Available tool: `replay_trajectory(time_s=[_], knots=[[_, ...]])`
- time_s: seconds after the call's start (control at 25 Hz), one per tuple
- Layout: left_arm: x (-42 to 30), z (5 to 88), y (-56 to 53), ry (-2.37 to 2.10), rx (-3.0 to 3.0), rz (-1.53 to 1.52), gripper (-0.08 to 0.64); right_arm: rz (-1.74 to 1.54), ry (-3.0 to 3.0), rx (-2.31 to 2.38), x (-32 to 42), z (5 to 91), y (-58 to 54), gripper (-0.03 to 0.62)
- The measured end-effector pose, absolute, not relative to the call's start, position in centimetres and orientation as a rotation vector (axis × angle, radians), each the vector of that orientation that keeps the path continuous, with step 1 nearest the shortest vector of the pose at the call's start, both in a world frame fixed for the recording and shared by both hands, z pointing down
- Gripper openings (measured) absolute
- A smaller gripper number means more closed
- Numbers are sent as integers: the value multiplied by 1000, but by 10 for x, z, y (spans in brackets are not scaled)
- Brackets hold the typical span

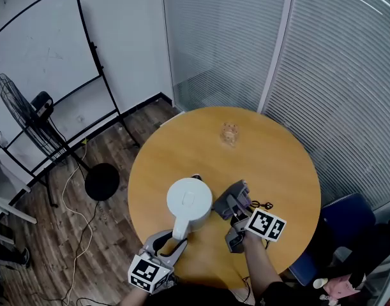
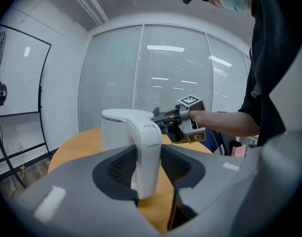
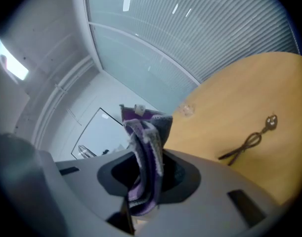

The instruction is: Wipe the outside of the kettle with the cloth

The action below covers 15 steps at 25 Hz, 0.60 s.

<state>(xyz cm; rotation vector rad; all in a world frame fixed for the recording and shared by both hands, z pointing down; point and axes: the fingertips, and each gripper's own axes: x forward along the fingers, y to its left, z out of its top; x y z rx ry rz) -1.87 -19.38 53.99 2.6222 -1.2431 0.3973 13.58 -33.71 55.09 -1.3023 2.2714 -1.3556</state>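
Observation:
A white kettle [image 1: 189,201] stands on the round wooden table [image 1: 277,164] near its front edge, its handle [image 2: 147,152] pointing back at me. My left gripper [image 1: 172,240] is shut on that handle, a pad against each side. My right gripper [image 1: 233,204] hangs just right of the kettle's body, shut on a purple and grey cloth [image 1: 236,195]. In the right gripper view the cloth [image 3: 146,157] stands up folded between the jaws. The left gripper view shows the right gripper [image 2: 166,118] close behind the kettle [image 2: 122,127]. Whether the cloth touches the kettle I cannot tell.
A small clear glass object [image 1: 230,134] sits on the table's far side. A thin black cord [image 1: 263,204] lies right of the right gripper. A standing fan [image 1: 29,113] and a whiteboard are on the floor to the left, a blue chair [image 1: 348,215] to the right.

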Motion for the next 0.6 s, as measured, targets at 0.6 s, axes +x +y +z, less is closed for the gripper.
replay_trajectory(time_s=[0.6], knots=[[-16, 541, -194, -1261, 2612, 391, 163, -1349, 2258, -1212, 112, 544, -362, 97]])
